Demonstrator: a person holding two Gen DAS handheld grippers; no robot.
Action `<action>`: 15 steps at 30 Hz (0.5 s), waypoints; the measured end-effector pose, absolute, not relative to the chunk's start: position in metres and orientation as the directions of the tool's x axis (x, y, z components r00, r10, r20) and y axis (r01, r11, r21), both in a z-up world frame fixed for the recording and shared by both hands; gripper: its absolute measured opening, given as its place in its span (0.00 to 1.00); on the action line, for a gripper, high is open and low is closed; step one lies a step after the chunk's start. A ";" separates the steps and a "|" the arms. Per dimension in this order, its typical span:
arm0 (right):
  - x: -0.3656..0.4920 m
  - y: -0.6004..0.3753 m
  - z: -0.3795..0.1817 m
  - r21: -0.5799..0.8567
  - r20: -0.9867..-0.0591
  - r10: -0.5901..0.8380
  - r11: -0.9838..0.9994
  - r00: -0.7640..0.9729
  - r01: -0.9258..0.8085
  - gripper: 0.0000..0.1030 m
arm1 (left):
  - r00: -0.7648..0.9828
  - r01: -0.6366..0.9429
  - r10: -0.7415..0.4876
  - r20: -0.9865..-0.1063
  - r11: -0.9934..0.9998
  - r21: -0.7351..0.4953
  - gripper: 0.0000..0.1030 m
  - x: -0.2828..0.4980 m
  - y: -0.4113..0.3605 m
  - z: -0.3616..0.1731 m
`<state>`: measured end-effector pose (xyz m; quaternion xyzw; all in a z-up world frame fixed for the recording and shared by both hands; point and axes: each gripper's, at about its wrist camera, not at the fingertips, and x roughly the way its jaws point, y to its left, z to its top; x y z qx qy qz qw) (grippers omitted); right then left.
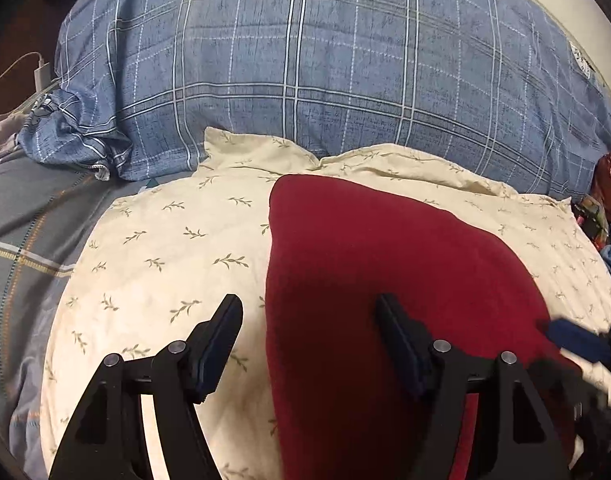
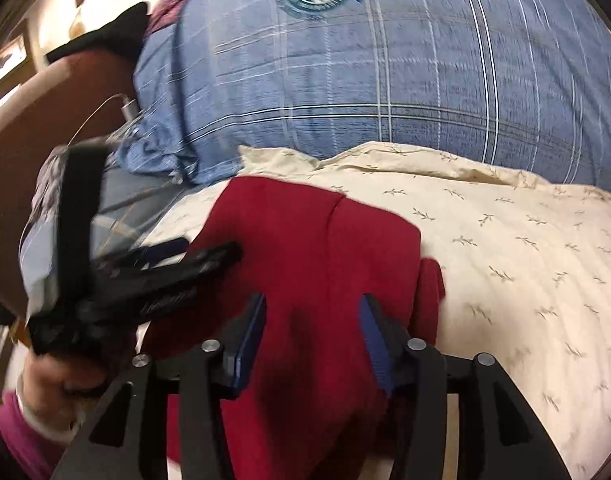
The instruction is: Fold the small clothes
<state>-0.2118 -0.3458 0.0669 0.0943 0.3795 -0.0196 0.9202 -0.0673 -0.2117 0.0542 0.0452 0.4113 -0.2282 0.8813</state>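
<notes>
Left tool: our left tool (image 1: 309, 308) stood wide open with nothing in its grasp, one finger over the cream cloth and the other over the red garment; we could not tell whether either tip touched.
Right tool: our right tool (image 2: 313, 308) stood about half open, its blue pads on either side of a stretch of red fabric; the pads did not appear to press on it, so we judged it not gripped.
Garment: the dark red soft fleece garment (image 1: 385, 280) lay spread on the cream leaf-printed pillowcase (image 1: 165, 248), which rested on the bed in front of the blue plaid quilt (image 1: 305, 72).
Fold state: one edge looked already turned over, with a small flap (image 2: 431, 284) sticking out on the right side.
Risk, slip: we judged that closing on a thin single layer could let the fleece slide free.
Risk, snag: we judged that pinching too deep could catch the pillowcase as well and drag it along.
Risk, crowding: both tools worked close together and could knock each other.
</notes>
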 end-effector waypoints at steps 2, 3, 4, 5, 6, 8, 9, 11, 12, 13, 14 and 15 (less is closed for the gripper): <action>-0.224 -0.339 0.063 0.134 -0.712 0.025 0.986 0.701 0.101 0.50 | 0.565 0.434 -0.365 -0.740 0.894 -0.109 0.67 -0.080 -0.206 0.060; -0.229 -0.337 0.060 0.119 -0.714 0.014 0.988 0.700 0.102 0.50 | 0.573 0.433 -0.362 -0.735 0.896 -0.104 0.67 -0.084 -0.204 0.062; -0.233 -0.336 0.054 0.088 -0.720 -0.013 0.990 0.694 0.110 0.50 | 0.578 0.432 -0.360 -0.732 0.896 -0.100 0.67 -0.089 -0.201 0.065; -0.233 -0.336 0.049 0.054 -0.731 -0.046 0.991 0.681 0.124 0.50 | 0.585 0.432 -0.358 -0.728 0.897 -0.094 0.67 -0.097 -0.198 0.070; -0.233 -0.337 0.044 0.021 -0.742 -0.080 0.990 0.665 0.142 0.50 | 0.590 0.432 -0.356 -0.725 0.897 -0.089 0.67 -0.102 -0.196 0.073; -0.231 -0.345 0.031 0.044 -0.772 -0.070 0.986 0.632 0.162 0.47 | 0.607 0.429 -0.342 -0.717 0.901 -0.067 0.67 -0.114 -0.191 0.080; -0.234 -0.350 0.030 0.092 -0.769 -0.042 0.980 0.638 0.176 0.47 | 0.618 0.429 -0.337 -0.710 0.902 -0.055 0.67 -0.119 -0.188 0.084; -0.241 -0.357 0.037 0.172 -0.759 0.007 0.966 0.651 0.191 0.50 | 0.644 0.426 -0.326 -0.692 0.904 -0.029 0.67 -0.131 -0.180 0.091; -0.245 -0.356 0.043 0.180 -0.748 0.011 0.966 0.663 0.187 0.50 | 0.652 0.422 -0.323 -0.686 0.906 -0.026 0.67 -0.135 -0.176 0.092; -0.252 -0.354 0.050 0.170 -0.732 -0.004 0.967 0.681 0.189 0.50 | 0.660 0.412 -0.321 -0.679 0.911 -0.030 0.67 -0.141 -0.170 0.095; -0.257 -0.353 0.056 0.159 -0.720 -0.020 0.968 0.694 0.192 0.50 | 0.662 0.408 -0.324 -0.676 0.912 -0.037 0.67 -0.147 -0.166 0.096; -0.262 -0.351 0.061 0.150 -0.710 -0.032 0.969 0.704 0.195 0.51 | 0.665 0.403 -0.327 -0.671 0.914 -0.045 0.67 -0.153 -0.161 0.098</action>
